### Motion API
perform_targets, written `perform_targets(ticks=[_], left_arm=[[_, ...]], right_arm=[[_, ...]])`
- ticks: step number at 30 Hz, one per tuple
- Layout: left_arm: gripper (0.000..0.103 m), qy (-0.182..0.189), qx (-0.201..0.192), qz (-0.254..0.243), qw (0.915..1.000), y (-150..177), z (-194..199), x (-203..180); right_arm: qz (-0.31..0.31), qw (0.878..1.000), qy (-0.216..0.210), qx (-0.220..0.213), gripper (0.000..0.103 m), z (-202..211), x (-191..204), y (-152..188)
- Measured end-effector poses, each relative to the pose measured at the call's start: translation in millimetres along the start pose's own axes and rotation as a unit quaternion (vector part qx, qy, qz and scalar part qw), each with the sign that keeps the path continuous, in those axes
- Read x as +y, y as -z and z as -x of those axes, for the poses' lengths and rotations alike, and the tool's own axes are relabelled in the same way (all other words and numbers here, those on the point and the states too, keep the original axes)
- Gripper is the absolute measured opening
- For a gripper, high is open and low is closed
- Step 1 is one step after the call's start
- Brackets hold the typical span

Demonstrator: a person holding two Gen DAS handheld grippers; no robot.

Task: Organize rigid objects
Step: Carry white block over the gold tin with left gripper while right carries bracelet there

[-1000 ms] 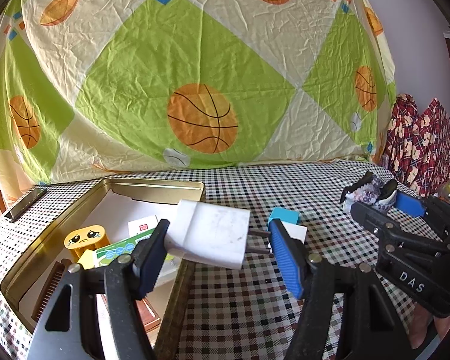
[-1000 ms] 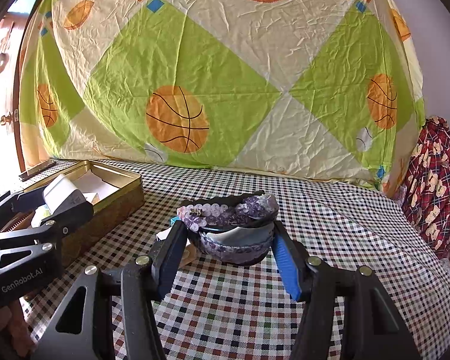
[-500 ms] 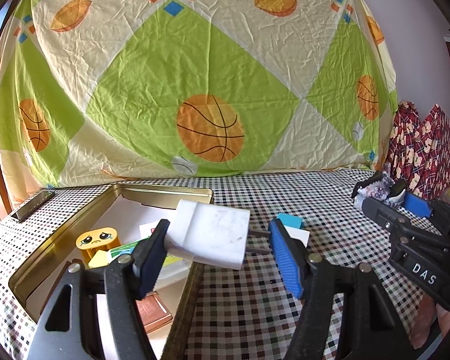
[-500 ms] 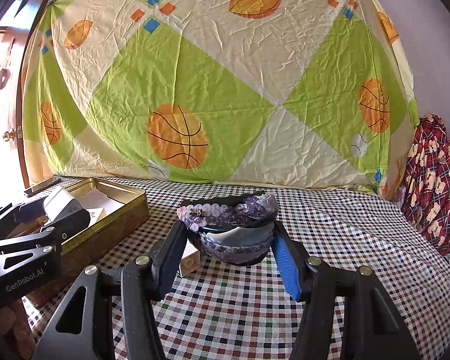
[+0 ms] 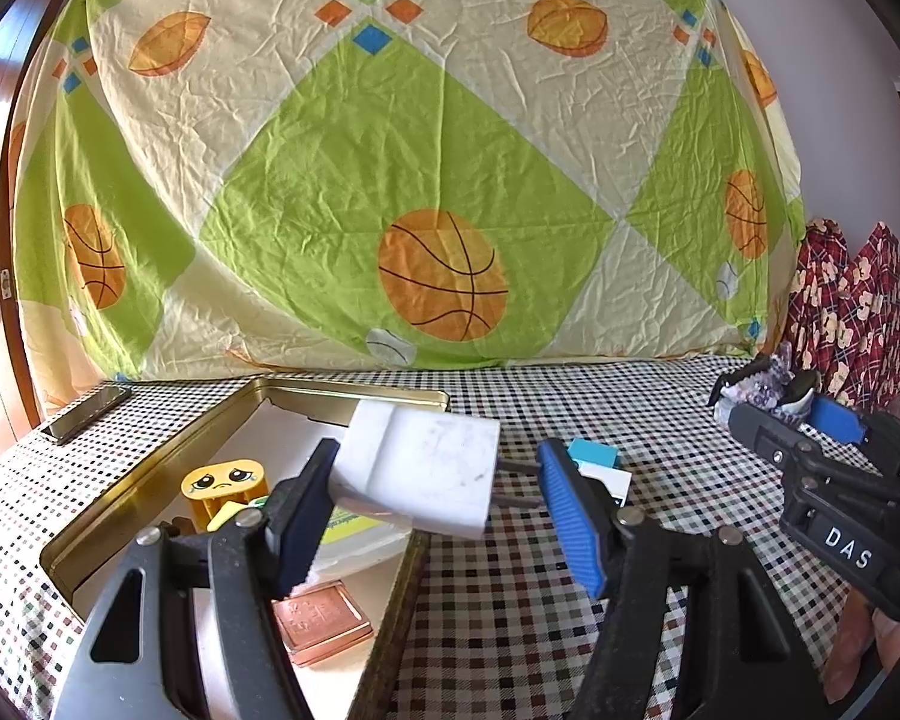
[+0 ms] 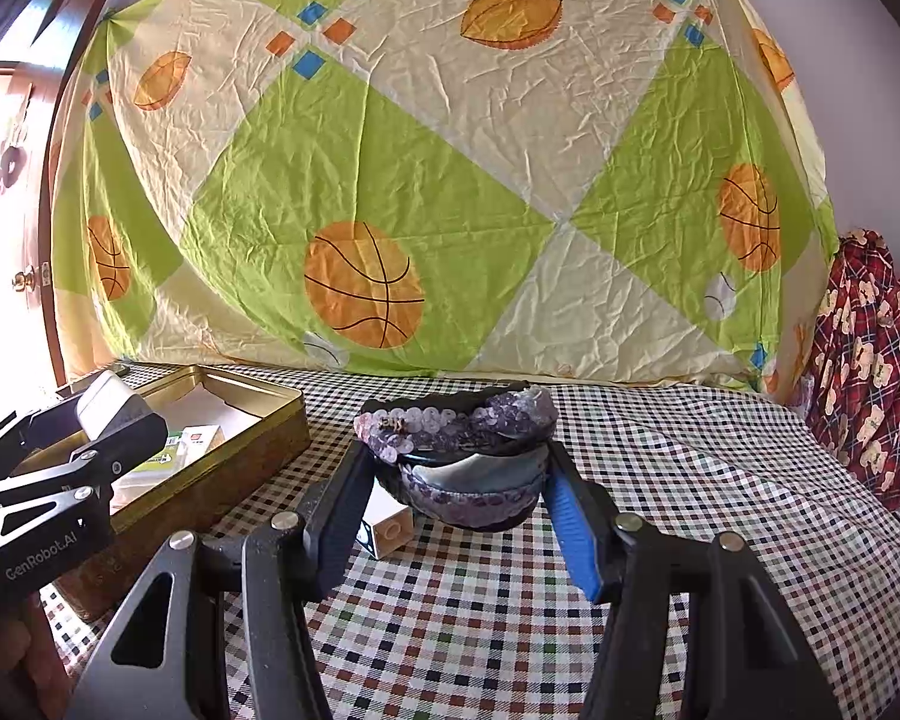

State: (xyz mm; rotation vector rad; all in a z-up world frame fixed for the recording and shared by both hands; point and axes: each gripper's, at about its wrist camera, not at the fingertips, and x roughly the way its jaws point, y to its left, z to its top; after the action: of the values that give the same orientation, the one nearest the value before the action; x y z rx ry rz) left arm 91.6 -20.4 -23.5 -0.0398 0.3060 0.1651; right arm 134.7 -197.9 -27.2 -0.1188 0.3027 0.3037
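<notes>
- The left gripper (image 5: 435, 507) is clamped on a white charger plug (image 5: 417, 474), held in the air over the near right edge of the gold tin (image 5: 150, 468); 1 pad bears on the plug's flat end, the other on its 2 prongs.
- The plug looks light, hard and smooth. Gripping by the prongs seems apt to let it pivot; the 2 broad flat faces would be the surer hold.
- The right gripper (image 6: 450, 495) is closed on a sequinned purple hair clip (image 6: 459, 450), lifted above the checked tablecloth (image 6: 690, 480).
- The clip looks stiff but knobbly, its sequins probably fragile; light pressure on its ends suits it.
- A small white box (image 6: 390, 525) lies on the cloth below the clip.
</notes>
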Motion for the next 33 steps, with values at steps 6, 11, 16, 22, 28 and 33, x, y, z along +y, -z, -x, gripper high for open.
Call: perform_targets(ticks=[6,11,16,22,28,33], left_arm=[[0.066,-0.003,-0.003,0.004,1.0000,-0.6,1.7,3.0],[0.066,-0.008,-0.010,0.013,0.9998,-0.7,5.9,8.5],[0.066,-0.010,-0.014,0.023,0.9996,-0.3,8.2,14.0],[0.066,-0.010,-0.011,0.028,0.9995,0.5,8.5,18.7],[0.066,-0.012,0.000,0.039,0.9992,0.6,4.4,30.7],[0.066,-0.018,0.004,0.044,0.9989,1.8,3.2,39.6]], right_arm=[[0.005,1.000,-0.008,-0.004,0.059,1.1,7.1,-1.3],[0.006,1.000,-0.014,-0.013,0.059,3.3,12.8,-2.1],[0.007,1.000,-0.019,-0.017,0.059,4.7,16.8,-2.0],[0.007,0.999,-0.028,-0.018,0.059,4.0,23.4,-2.8],[0.013,0.999,-0.042,-0.018,0.059,1.9,36.4,-4.8],[0.017,0.998,-0.051,-0.019,0.059,1.6,46.9,-5.2]])
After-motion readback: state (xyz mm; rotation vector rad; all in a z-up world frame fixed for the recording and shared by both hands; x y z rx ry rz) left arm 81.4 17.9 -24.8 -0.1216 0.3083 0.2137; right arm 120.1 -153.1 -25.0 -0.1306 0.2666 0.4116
